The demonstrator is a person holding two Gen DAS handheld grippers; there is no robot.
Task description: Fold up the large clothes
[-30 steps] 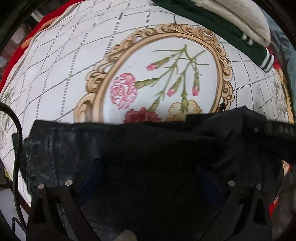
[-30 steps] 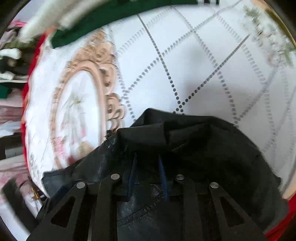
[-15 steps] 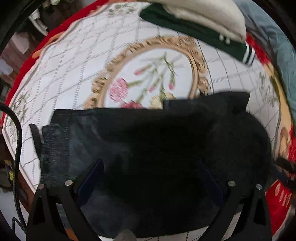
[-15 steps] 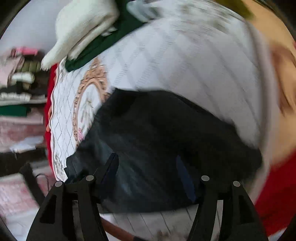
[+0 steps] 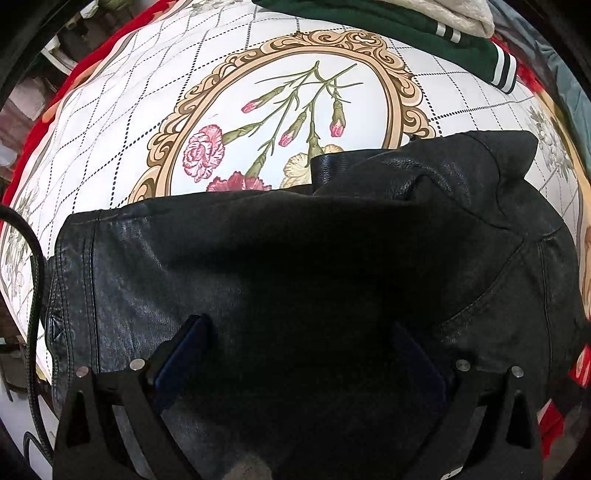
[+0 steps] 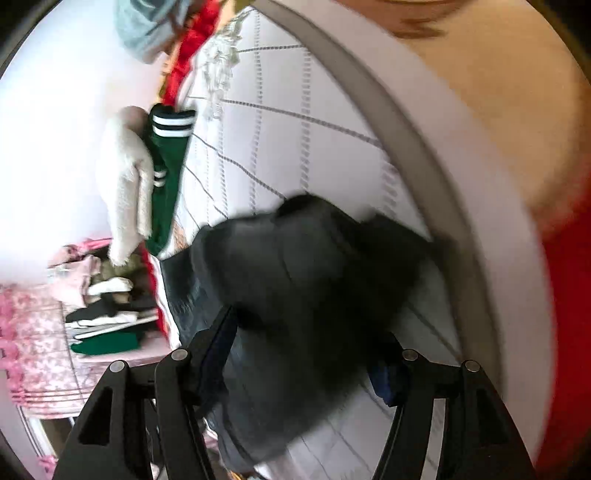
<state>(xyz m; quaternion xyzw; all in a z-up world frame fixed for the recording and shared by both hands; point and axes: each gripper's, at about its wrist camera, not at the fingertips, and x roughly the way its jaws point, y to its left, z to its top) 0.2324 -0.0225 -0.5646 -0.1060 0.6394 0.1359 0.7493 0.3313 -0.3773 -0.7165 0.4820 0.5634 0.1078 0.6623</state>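
Left gripper (image 5: 299,354): points straight down over the black leather jacket (image 5: 295,280); its jaws stand wide apart, the blue pads clear on either side, and nothing is pinched between them.
Right gripper (image 6: 306,354): tilted downward toward the jacket's edge; its jaws are spread, with the dark leather lying in the gap but the pads not pressing on it (this view is blurred, so fine contact is hard to judge).
Jacket: a folded, bundled heap lying directly beneath and ahead of the left gripper, filling the lower half of its view; a stitched hem runs down the side by the left finger, and a crumpled flap rises ahead toward the right finger's side.
Bedspread (image 5: 110,122): white quilted cloth with dotted diamond lines, red at its border; the jacket rests on it.
Floral medallion (image 5: 280,110): a gold scrolled oval with pink carnations, just beyond the jacket's far edge; the jacket covers its near part.
Green garment (image 5: 424,26): dark green with white cuff stripes, far ahead of the left gripper, well apart from the jacket.
Cream fleece (image 5: 454,11): lies on top of the green garment.
Stacked clothes (image 6: 107,314): off the bed, to the left of the right gripper.
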